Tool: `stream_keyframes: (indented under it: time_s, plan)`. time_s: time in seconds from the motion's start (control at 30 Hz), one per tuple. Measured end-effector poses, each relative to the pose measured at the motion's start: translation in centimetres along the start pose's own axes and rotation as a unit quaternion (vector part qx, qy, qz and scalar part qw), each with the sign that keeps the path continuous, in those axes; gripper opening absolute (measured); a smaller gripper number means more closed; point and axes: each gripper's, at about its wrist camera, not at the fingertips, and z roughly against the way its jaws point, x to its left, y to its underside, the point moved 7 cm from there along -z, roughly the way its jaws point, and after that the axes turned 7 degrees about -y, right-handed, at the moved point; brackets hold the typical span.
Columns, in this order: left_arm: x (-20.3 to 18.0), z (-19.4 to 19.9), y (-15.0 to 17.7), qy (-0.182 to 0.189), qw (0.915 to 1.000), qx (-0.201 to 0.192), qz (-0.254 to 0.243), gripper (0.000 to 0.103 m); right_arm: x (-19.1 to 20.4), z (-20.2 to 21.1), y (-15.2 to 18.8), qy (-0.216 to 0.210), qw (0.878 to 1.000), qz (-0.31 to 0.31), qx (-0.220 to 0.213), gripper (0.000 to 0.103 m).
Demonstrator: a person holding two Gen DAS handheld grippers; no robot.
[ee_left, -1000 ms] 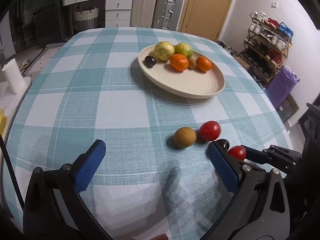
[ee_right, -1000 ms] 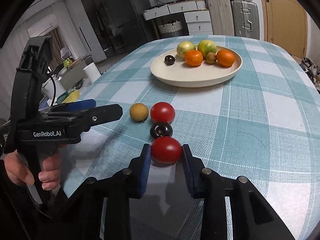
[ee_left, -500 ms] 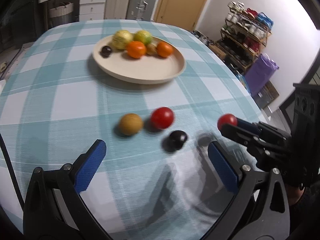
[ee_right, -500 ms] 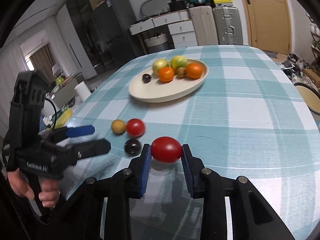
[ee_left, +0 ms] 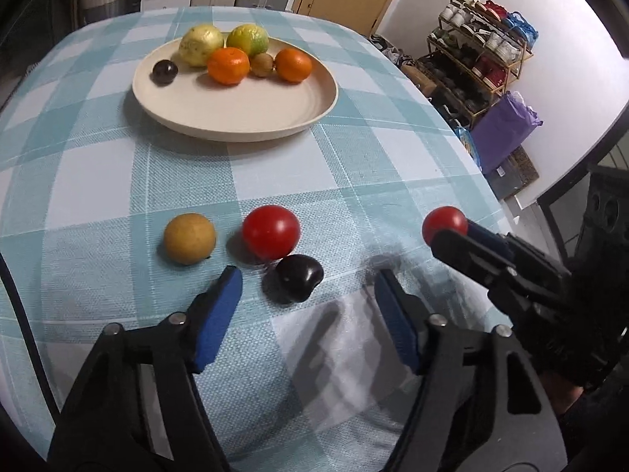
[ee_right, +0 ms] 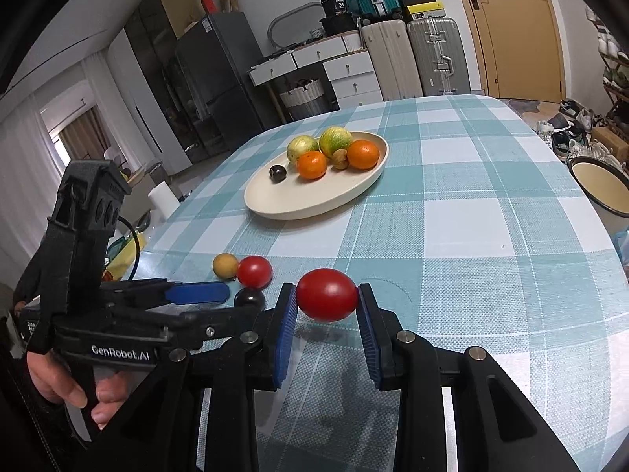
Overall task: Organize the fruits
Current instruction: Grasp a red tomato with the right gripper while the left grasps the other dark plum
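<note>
Right wrist view, right gripper [ee_right: 327, 299] raised off the tablecloth [ee_right: 471, 236], clamping a red tomato [ee_right: 327, 294], left gripper [ee_left: 306, 287] angled down, jaws just narrowing, half-open around a dark plum [ee_left: 299, 277], not touching it.

A lived-in home is showing here, a dining area opening onto an entryway. A checked tablecloth [ee_right: 471, 204] is covering the table, a fridge [ee_right: 212, 78] and white drawers [ee_right: 346, 70] are standing behind, suitcases [ee_right: 432, 55] are waiting by a wooden door [ee_right: 511, 27], and a shoe rack [ee_left: 483, 59] is lining the wall.
</note>
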Motion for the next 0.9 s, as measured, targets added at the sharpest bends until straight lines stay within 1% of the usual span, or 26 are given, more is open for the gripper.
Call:
stream_keyframes:
  time_s: [0.03, 0.1, 0.13, 0.2, 0.27, 0.43, 0.53, 0.7, 0.9]
  plan:
    - [0.0, -0.1, -0.1, -0.004, 1.0000, 0.003, 0.000, 0.059, 0.0, 0.0, 0.0, -0.001, 1.000, -0.001, 0.000, 0.031]
    - [0.0, -0.2, -0.2, -0.010, 0.9999, 0.006, -0.002, 0.046, -0.1, 0.0, 0.1, -0.002, 1.000, -0.001, 0.000, 0.031]
    - [-0.1, -0.2, -0.3, -0.014, 0.9999, 0.006, -0.003, 0.043, -0.2, 0.0, 0.1, -0.002, 1.000, -0.002, 0.000, 0.031]
    - [0.0, -0.2, -0.3, -0.011, 0.9999, 0.008, -0.003, 0.029, -0.2, 0.1, 0.0, -0.004, 1.000, -0.003, -0.002, 0.031]
    - [0.1, -0.2, -0.2, -0.014, 0.9999, 0.009, -0.003, 0.023, -0.2, 0.2, 0.0, -0.005, 1.000, -0.003, -0.003, 0.031]
    - [0.2, 0.2, 0.1, 0.003, 0.9999, 0.013, 0.004, 0.022, -0.2, 0.3, 0.1, -0.005, 1.000, -0.003, -0.005, 0.031]
    - [0.0, 0.6, 0.3, 0.004, 0.9999, 0.012, 0.000, 0.022, -0.2, 0.4, 0.1, -0.005, 1.000, -0.004, -0.005, 0.031]
    - [0.2, 2.0, 0.0, 0.009, 1.0000, -0.002, -0.003, 0.022, 0.2, 0.3, 0.0, -0.008, 1.000, 0.002, -0.007, 0.031]
    - [1.7, 3.8, -1.0, 0.026, 0.9994, -0.015, 0.017, 0.022, 1.2, -0.3, -0.5, -0.014, 1.000, 0.013, -0.004, 0.031]
